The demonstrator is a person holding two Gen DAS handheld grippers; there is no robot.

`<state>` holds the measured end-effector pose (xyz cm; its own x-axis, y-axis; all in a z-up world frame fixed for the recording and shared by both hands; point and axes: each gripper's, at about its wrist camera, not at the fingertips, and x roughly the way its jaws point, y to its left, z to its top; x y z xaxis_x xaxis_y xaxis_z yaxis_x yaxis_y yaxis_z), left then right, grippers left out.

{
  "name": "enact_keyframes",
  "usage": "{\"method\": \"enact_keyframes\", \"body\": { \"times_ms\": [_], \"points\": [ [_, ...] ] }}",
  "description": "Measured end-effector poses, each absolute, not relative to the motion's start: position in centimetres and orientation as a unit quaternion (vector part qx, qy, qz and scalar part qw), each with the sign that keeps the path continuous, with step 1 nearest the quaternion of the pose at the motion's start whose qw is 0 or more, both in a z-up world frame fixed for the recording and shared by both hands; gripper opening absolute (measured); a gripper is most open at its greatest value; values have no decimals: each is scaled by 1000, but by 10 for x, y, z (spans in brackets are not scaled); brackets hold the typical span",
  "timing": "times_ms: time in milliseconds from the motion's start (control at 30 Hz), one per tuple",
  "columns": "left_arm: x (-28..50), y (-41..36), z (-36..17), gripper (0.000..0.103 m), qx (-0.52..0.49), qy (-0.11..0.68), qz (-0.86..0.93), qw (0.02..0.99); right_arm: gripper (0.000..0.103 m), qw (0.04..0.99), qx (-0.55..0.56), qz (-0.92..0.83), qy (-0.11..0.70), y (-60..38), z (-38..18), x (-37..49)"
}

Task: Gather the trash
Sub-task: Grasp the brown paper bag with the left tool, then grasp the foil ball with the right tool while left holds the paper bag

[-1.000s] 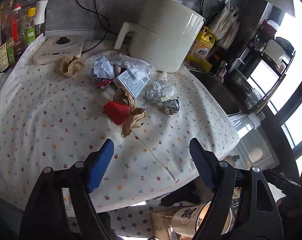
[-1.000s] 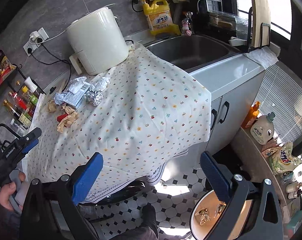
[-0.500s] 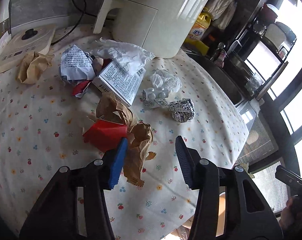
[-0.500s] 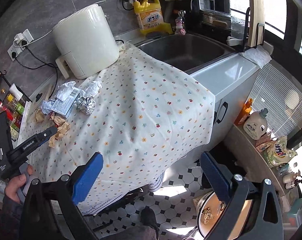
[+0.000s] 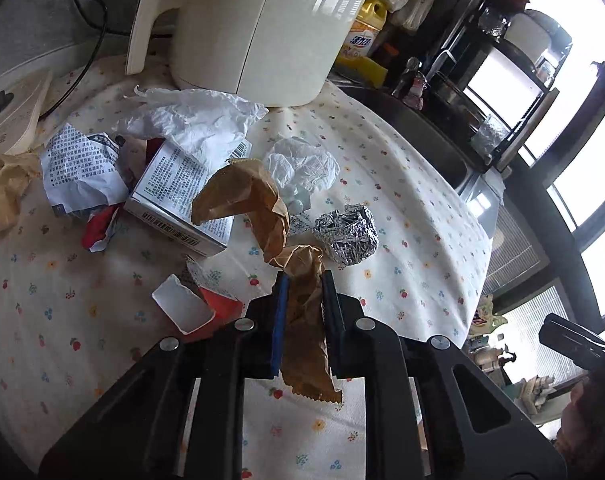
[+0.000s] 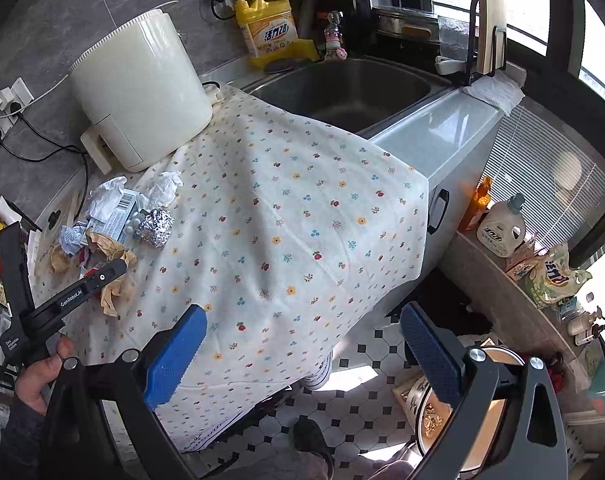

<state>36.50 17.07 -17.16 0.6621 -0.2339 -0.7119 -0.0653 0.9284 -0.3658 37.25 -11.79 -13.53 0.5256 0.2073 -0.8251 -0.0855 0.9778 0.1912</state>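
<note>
Both fingers of the left claw (image 5: 302, 280) clamp the brown paper wrapper (image 5: 290, 260), which extends toward 11 o'clock, while the right claw (image 6: 302, 344) hangs open.

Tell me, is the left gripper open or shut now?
Shut. In the left wrist view the left gripper has both fingers pressed on the brown paper, which sticks out above and below them.
</note>
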Motion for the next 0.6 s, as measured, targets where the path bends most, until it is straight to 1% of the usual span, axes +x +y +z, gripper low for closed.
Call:
{"method": "enact_keyframes", "body": {
  "times_ms": [267,600],
  "points": [
    [340,210,-127,17,-207,340,-49,916,95,873,47,119,470,-74,-130,396],
    [293,268,-118,17,-220,321,41,920,92,867,15,181,464,-9,-132,420]
  ]
}}
